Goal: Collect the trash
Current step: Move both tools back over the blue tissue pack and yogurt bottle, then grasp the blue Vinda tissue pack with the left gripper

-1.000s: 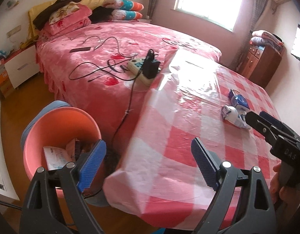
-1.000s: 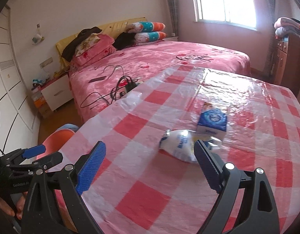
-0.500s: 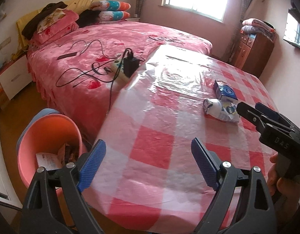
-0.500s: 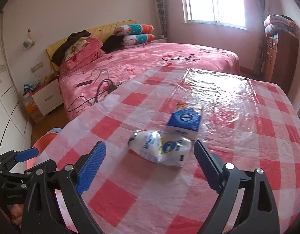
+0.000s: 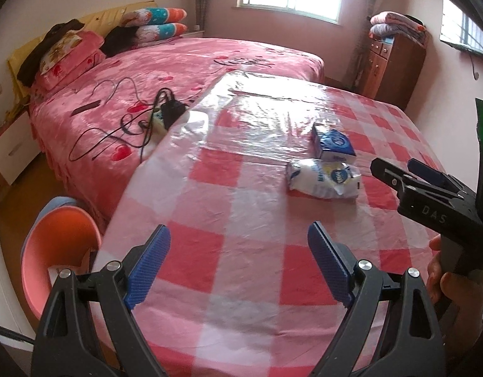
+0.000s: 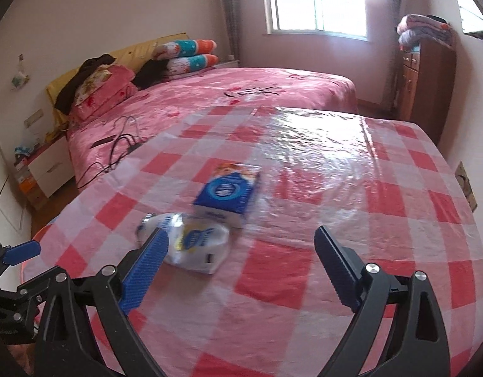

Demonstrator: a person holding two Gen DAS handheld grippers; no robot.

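Observation:
A crumpled white plastic bag (image 5: 323, 179) (image 6: 194, 242) lies on the red-checked tablecloth (image 5: 247, 251), touching a blue and white carton (image 5: 333, 143) (image 6: 227, 191) behind it. My left gripper (image 5: 238, 264) is open and empty over the table's near left part. My right gripper (image 6: 238, 260) is open and empty just short of the bag, its left pad beside the bag's edge. It also shows in the left wrist view (image 5: 408, 169) to the right of the bag. A pink bin (image 5: 57, 251) stands on the floor left of the table.
A pink bed (image 5: 166, 72) with a power strip and cables (image 5: 160, 116) lies behind the table. A wooden cabinet (image 5: 392, 66) stands at the back right. A white nightstand (image 5: 9, 147) is at the far left.
Both grippers have swung right and forward over the table. The bin has slid to the left edge of the left view. The bag and carton are closer to the right gripper.

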